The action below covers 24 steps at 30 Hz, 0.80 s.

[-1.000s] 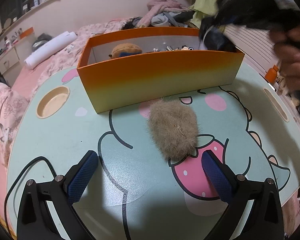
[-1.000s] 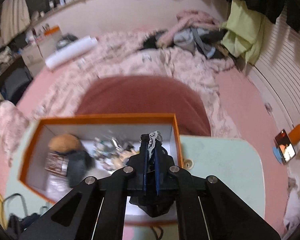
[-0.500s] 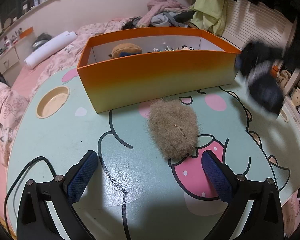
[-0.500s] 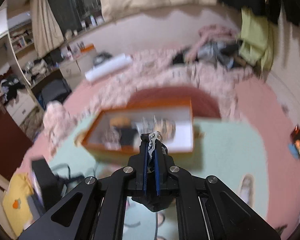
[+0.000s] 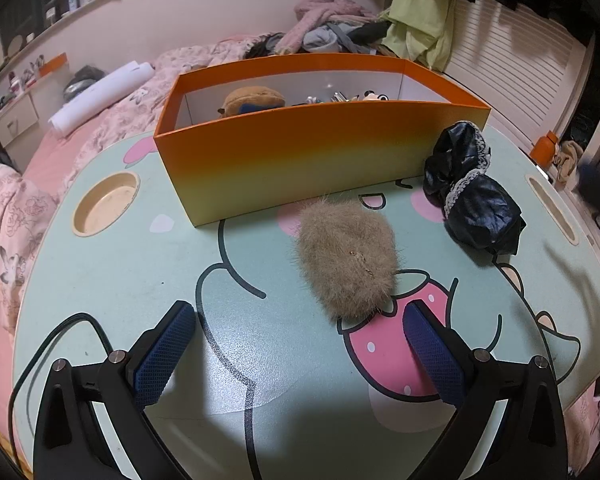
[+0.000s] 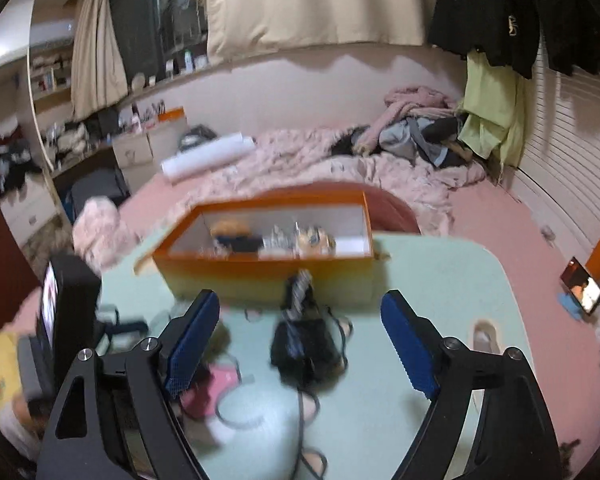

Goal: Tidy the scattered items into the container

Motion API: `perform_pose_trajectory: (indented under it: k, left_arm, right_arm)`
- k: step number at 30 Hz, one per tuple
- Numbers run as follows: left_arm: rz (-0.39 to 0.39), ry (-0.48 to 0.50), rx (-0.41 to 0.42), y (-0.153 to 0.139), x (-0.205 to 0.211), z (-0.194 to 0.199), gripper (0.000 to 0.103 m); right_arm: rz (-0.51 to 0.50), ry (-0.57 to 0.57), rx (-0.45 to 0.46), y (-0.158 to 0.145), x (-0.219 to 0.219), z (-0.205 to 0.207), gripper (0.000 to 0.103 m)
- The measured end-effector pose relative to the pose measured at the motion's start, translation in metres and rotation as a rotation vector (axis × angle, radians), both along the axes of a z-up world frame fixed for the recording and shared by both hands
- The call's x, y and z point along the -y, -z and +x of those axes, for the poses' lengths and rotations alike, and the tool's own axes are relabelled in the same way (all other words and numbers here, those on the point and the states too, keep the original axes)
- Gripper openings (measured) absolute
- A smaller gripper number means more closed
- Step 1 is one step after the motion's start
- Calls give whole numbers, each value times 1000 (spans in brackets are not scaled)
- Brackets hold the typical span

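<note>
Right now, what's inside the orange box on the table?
Inside the orange box: a brown plush toy at the left, then small metallic bits. The near wall hides the floor and whatever lies lower.

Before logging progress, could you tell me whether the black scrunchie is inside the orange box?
No, the black scrunchie lies on the table beside the orange box.

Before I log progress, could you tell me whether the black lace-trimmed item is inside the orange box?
Out: the black lace-trimmed item lies on the table against the orange box's front wall.
</note>
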<state>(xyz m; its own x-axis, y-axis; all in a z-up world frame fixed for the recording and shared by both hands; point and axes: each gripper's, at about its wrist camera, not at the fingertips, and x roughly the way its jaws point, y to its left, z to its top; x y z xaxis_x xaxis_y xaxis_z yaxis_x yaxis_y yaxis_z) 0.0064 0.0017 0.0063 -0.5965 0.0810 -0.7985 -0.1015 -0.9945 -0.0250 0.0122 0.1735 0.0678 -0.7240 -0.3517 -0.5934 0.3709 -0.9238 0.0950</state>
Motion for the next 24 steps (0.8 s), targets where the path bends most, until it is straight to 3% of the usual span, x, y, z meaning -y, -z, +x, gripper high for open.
perform_pose_trajectory:
  k: [8,13,20,24]
  left_arm:
    - [-2,-1,-1,-1,0,0,103]
    - [-5,0,-3,0,3,2,103]
    - [32,-39,-22,-2,17,5,103]
    - [48,-65,-109,-24,26,13,103]
  right_arm:
    - [24,10,218,59,6,-8,83]
    - [176,61,166,67,19,-4,84]
    - [166,86,159,72,12,-4,84]
    - [160,87,160,72,13,-3,84]
